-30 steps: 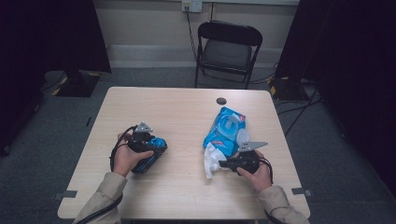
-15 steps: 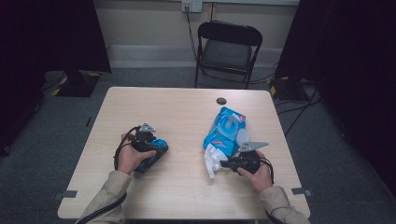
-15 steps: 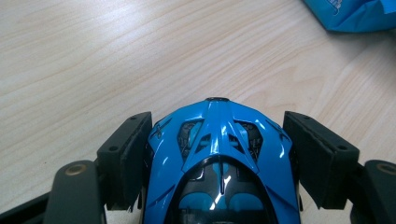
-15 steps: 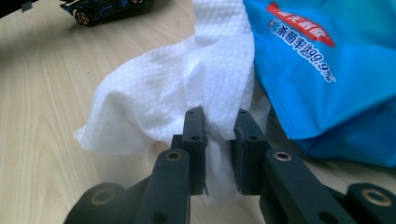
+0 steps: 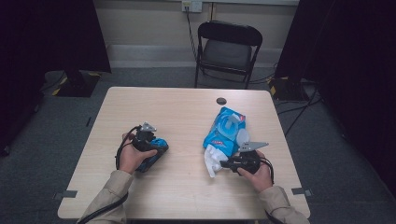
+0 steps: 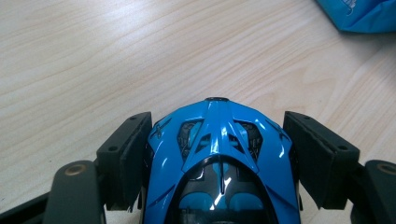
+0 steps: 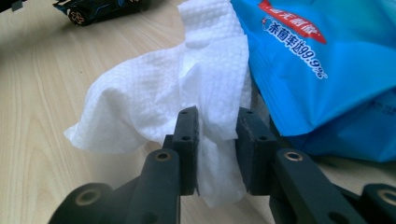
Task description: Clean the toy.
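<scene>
A blue toy car point(image 6: 217, 154) lies on the table between the jaws of my left gripper point(image 6: 217, 116), and both pads press its sides. From above, that gripper point(image 5: 158, 148) and the car point(image 5: 150, 163) are at the table's left. My right gripper point(image 7: 218, 116) has a white wipe point(image 7: 154, 112) hanging between its jaws. Those jaws have just been opening, and the wipe sits loosely in the gap. The wipe point(image 5: 212, 161) comes out of a blue wipe pack point(image 5: 229, 128) lying just beyond the right gripper point(image 5: 222, 163).
The pack point(image 7: 327, 60) rises close on the right of the right gripper view, and the car point(image 7: 100, 9) lies far off at its top left. A small black disc point(image 5: 221, 101) lies near the table's point(image 5: 182, 116) far edge. A black folding chair point(image 5: 229, 46) stands behind.
</scene>
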The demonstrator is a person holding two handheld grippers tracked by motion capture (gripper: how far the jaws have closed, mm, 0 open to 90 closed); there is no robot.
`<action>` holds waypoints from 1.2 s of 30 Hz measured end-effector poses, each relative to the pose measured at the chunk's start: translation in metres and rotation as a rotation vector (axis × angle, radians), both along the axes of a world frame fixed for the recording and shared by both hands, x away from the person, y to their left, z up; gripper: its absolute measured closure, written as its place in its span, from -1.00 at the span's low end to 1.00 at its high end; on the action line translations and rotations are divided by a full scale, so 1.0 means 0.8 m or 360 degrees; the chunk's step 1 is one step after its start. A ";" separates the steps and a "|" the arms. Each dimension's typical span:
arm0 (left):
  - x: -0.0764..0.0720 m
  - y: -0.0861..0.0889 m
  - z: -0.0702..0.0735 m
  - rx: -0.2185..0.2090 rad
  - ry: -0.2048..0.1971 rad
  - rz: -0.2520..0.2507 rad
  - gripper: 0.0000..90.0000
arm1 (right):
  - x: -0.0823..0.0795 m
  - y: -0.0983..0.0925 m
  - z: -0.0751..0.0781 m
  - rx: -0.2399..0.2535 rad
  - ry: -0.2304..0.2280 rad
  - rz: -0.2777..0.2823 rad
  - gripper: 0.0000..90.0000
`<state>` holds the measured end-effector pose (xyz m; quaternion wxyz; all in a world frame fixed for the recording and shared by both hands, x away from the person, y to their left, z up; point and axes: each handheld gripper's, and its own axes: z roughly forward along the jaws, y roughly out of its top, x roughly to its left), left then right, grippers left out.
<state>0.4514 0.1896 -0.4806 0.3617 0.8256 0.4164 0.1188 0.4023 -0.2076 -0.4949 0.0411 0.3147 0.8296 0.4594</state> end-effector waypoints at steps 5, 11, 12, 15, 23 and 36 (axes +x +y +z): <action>0.001 -0.002 -0.001 0.0021 0.0017 0.0015 -0.43 | 0.000 0.000 0.000 -0.0010 0.0000 -0.0013 0.50; 0.004 -0.003 -0.001 0.0032 0.0036 0.0043 -0.43 | 0.000 -0.001 0.000 -0.0008 -0.0005 -0.0027 0.44; 0.004 -0.004 -0.001 0.0031 0.0036 0.0042 -0.43 | 0.000 -0.001 0.000 -0.0007 -0.0005 -0.0026 0.44; 0.004 -0.004 -0.001 0.0036 0.0048 0.0039 -0.43 | 0.000 -0.002 0.000 0.0000 -0.0007 -0.0030 0.42; 0.007 0.000 0.001 -0.0001 0.0075 0.0062 -0.42 | -0.001 0.001 -0.001 0.0011 -0.0005 -0.0030 0.27; 0.003 0.006 0.002 -0.0010 0.0086 0.0072 -0.52 | -0.003 0.005 0.001 -0.0013 -0.0012 -0.0015 0.11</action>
